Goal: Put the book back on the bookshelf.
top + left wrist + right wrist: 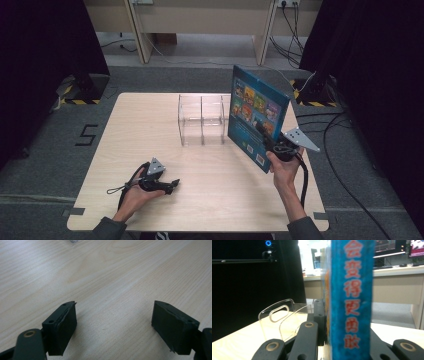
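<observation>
The right tool [272, 142] clamps a blue book [255, 112] upright, right of the clear rack [201, 120] on the desk [225, 190]. The left tool [167, 186] rests apart, near left. Probably best: keep the book vertical, align with a slot.

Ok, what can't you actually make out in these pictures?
- Book front cover: faces away in the high view; the right gripper view shows its spine.
- Cover pictures: too small in the high view.
- Right gripper jaw pads: hidden by the book in its own view.
- Clear rack: its right end is behind the book in the high view.
- Left gripper: open over bare table.
</observation>
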{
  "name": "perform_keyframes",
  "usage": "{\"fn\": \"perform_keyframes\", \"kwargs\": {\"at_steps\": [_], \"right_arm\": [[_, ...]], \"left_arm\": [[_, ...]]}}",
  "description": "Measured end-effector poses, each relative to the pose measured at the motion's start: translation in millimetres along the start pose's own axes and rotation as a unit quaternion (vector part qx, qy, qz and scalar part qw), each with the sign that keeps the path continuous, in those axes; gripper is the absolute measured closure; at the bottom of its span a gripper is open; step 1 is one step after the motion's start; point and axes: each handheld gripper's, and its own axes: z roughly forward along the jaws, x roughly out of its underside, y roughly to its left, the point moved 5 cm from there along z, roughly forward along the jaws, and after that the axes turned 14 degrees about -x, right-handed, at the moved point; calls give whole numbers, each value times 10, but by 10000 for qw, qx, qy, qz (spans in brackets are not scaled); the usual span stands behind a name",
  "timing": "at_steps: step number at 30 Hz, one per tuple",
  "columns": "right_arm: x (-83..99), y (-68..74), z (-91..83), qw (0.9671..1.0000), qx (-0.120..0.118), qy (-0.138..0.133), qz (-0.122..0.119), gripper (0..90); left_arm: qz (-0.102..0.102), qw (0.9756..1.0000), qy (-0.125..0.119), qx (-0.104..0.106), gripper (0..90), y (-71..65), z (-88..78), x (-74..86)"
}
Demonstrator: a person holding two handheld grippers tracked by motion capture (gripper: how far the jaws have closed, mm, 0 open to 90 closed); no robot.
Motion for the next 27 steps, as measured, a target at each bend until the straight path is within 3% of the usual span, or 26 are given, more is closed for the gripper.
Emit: {"fn": "perform_keyframes", "kwargs": {"at_steps": [18, 27], "right_arm": [[50, -175, 379, 9996, 260, -94, -71, 821], [80, -258, 539, 9986, 461, -263, -87, 821]], "left_arm": [[2, 10000, 1, 0, 191, 0, 0, 0], [19, 10000, 2, 13, 191, -10, -7, 3]]}}
